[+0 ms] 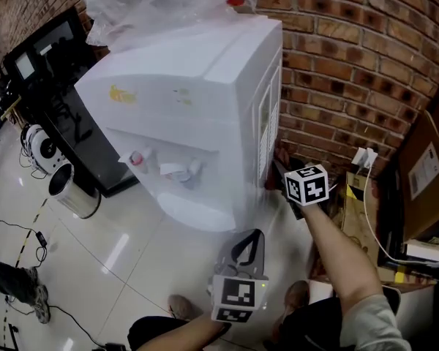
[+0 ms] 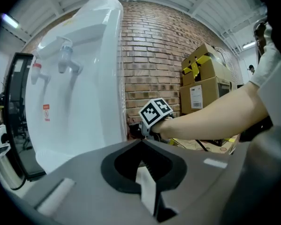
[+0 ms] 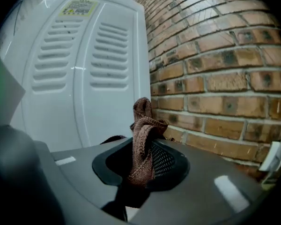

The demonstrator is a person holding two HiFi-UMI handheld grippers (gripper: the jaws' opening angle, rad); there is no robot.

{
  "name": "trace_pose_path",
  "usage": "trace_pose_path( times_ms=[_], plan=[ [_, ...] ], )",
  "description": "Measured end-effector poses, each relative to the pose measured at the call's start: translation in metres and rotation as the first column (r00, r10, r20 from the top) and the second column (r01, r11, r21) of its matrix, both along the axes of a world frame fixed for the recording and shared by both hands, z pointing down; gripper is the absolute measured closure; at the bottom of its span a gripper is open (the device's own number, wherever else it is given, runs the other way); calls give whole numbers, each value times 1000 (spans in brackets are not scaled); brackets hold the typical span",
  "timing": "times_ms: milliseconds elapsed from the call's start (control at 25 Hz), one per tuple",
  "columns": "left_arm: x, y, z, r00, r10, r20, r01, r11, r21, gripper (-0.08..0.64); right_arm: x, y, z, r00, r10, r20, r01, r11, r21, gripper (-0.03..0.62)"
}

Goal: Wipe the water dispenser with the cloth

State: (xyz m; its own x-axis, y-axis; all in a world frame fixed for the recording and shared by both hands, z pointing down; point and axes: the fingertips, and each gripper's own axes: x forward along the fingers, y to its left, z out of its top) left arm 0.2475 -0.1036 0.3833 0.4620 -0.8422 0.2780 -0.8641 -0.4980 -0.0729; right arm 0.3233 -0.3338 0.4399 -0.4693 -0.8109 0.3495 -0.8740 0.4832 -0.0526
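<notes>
At the right side of the water dispenser (image 1: 183, 101), near the brick wall (image 3: 215, 78), the right gripper (image 3: 145, 142) grasps the cloth (image 3: 141, 139) close to the vented panel (image 3: 79, 60). The left gripper (image 2: 141, 144) is clenched and empty. Wiping here seems mostly ahead.

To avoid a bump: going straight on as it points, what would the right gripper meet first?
Probably the vented side of the water dispenser, close to the brick wall; its cloth would touch first.
</notes>
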Motion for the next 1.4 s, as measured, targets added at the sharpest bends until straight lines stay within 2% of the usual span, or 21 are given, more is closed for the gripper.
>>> trace_pose_path(
  times_ms=[240,480,800,1120,1280,1400],
  plan=[
    [11,8,25,998,46,46,-44,998,-45,560,-1,3,84,998,-10,-55,2,992,-128,497],
    [10,8,36,997,59,51,-56,996,-62,560,-5,9,165,993,-36,-109,6,965,-262,497],
    [9,7,43,995,80,52,-75,993,-92,560,-1,8,222,988,-17,-150,-37,935,-352,497],
    [1,11,30,996,70,59,-66,995,-81,560,6,11,230,991,-15,-135,-38,922,-384,495],
    [-3,17,3,999,52,6,-51,998,-20,560,17,24,197,991,-14,-134,-34,938,-345,495],
    [-9,24,-24,999,35,-25,-35,999,25,560,13,48,153,991,-50,-125,10,953,-302,495]
  ],
)
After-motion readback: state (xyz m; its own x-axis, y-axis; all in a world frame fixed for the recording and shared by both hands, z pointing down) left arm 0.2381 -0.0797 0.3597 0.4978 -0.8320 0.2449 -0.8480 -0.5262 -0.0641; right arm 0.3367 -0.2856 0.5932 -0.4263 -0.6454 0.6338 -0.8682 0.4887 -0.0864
